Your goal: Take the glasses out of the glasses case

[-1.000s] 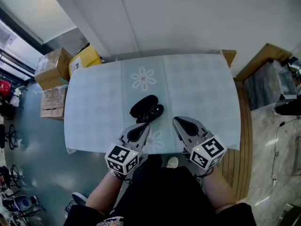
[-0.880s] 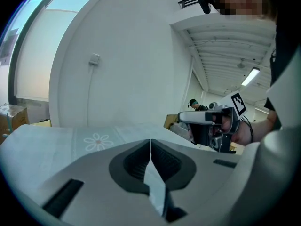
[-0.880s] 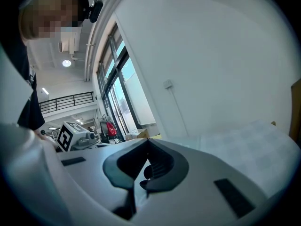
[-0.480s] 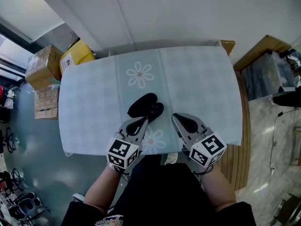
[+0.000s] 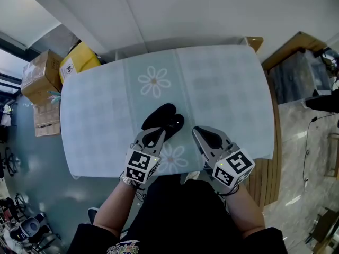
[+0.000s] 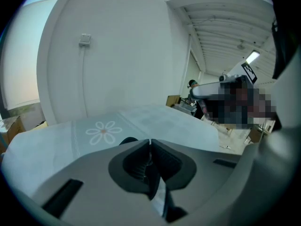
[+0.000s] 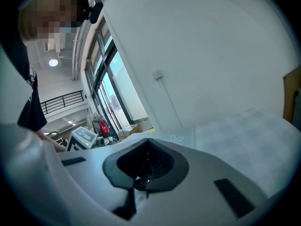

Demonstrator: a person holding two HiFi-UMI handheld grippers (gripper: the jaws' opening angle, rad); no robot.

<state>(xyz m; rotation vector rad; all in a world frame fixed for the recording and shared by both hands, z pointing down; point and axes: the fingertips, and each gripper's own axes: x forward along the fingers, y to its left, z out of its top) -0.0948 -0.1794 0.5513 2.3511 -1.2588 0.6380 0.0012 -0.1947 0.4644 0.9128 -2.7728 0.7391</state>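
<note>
A black glasses case [image 5: 160,117] lies on the pale checked tablecloth [image 5: 222,94], near the table's front middle; it shows as two dark rounded lobes, and I cannot tell if it is open. My left gripper [image 5: 158,134] points at its near edge, almost touching, jaws together and empty. In the left gripper view a sliver of the case [image 6: 128,140] peeks over the left gripper [image 6: 149,141]. My right gripper [image 5: 197,132] sits a little to the right of the case, also shut and empty. The right gripper [image 7: 148,140] looks across the cloth towards the wall.
Flower prints mark the cloth [image 5: 153,83]. Cardboard boxes [image 5: 38,75] and a yellow box [image 5: 78,60] stand on the floor beyond the table's left corner. Wooden furniture [image 5: 288,49] stands at the right. A white wall [image 5: 185,9] runs behind the table.
The left gripper has crept slightly forward towards the case. The right gripper has hardly moved. The head view has shifted a little.
</note>
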